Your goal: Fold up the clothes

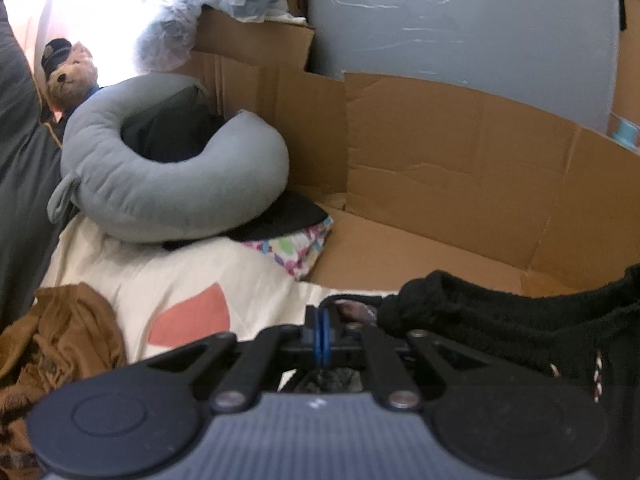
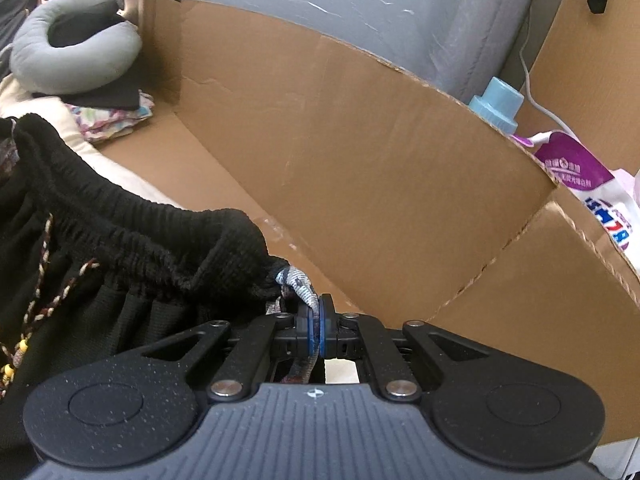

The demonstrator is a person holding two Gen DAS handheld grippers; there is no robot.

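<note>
Jaws of both grippers pressed together, each pinching cloth. Left gripper (image 1: 322, 330): blue pads clamped on one end of the black ribbed elastic-waist garment (image 1: 500, 320), dark fabric bunched between and behind the pads. Right gripper (image 2: 316, 330): blue pads clamped on a grey-patterned strip at the other waistband corner of that same garment, held off the surface between the two grippers, braided drawstring dangling.

Left to right in the left wrist view: crumpled brown cloth (image 1: 60, 348) at the lower edge, lying on a cream bed cover with a pink patch (image 1: 192, 280); brown teddy bear (image 1: 70, 76) far back; grey U-shaped neck pillow (image 1: 168, 184) resting on a folded black piece (image 1: 288, 216), itself atop a folded multicoloured printed cloth (image 1: 296, 248); brown cardboard sheet and walls (image 1: 440, 168) beyond; pale grey plastic-wrapped panel (image 1: 460, 20) standing behind the cardboard.

Left to right in the right wrist view: same pillow and folded pile at upper left, garment waistband across the lower left, cardboard wall through the middle, light blue bottle cap (image 2: 496, 108) and purple-and-white refill pouch (image 2: 580, 176) just behind the cardboard at right.
</note>
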